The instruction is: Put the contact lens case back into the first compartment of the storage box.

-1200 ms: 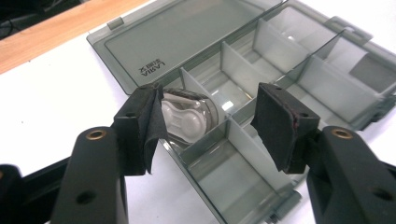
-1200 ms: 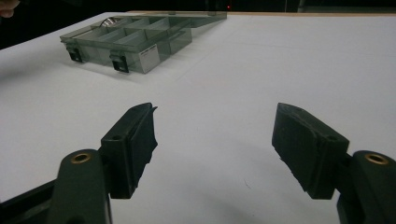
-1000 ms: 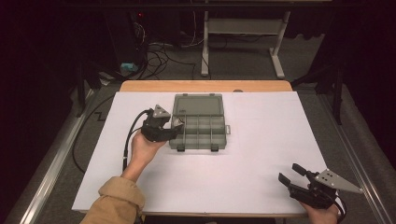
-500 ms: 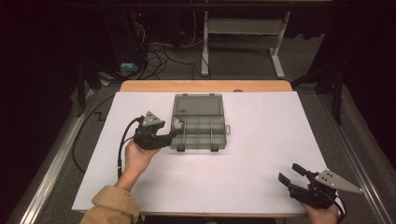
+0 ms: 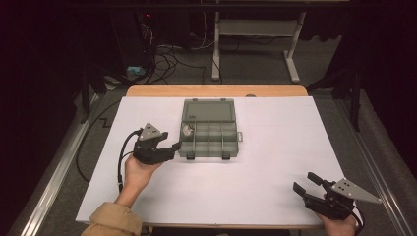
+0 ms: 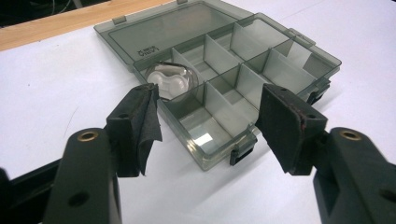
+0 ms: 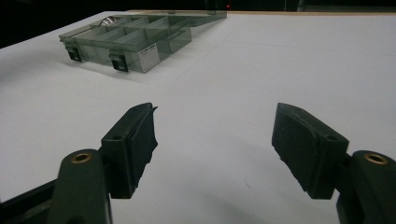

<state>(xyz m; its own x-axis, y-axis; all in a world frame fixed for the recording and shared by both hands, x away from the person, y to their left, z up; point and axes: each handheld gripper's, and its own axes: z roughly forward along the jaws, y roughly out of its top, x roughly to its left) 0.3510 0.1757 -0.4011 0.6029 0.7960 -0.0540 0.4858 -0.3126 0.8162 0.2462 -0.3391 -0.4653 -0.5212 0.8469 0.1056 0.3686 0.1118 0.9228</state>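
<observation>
A grey-green see-through compartment box [image 5: 209, 156] lies open on the white tabletop, its lid [image 5: 209, 110] flat behind it. A small white piece under a clear dome [image 5: 187, 130] sits in the back left compartment [image 6: 168, 81]. My left gripper [image 5: 171, 140] hovers just left of the box, jaws pointing at its left front corner [image 6: 224, 158]. Its jaws have just been opening and nothing is between them [image 6: 210, 100]. My right gripper [image 5: 303, 181] rests at the front right of the table, open and holding nothing [image 7: 215, 121], with the box [image 7: 140, 56] far off.
The white sheet [image 5: 275, 147] covers the table, with a wooden strip [image 5: 216, 91] along the back edge. Metal rails [image 5: 54, 167] run down both sides. Cables [image 5: 167, 56] and a white desk frame [image 5: 255, 34] stand on the dark floor beyond.
The left hand has drawn its gripper leftward and slightly toward the person, away from the box's left side. The right gripper has not moved.
</observation>
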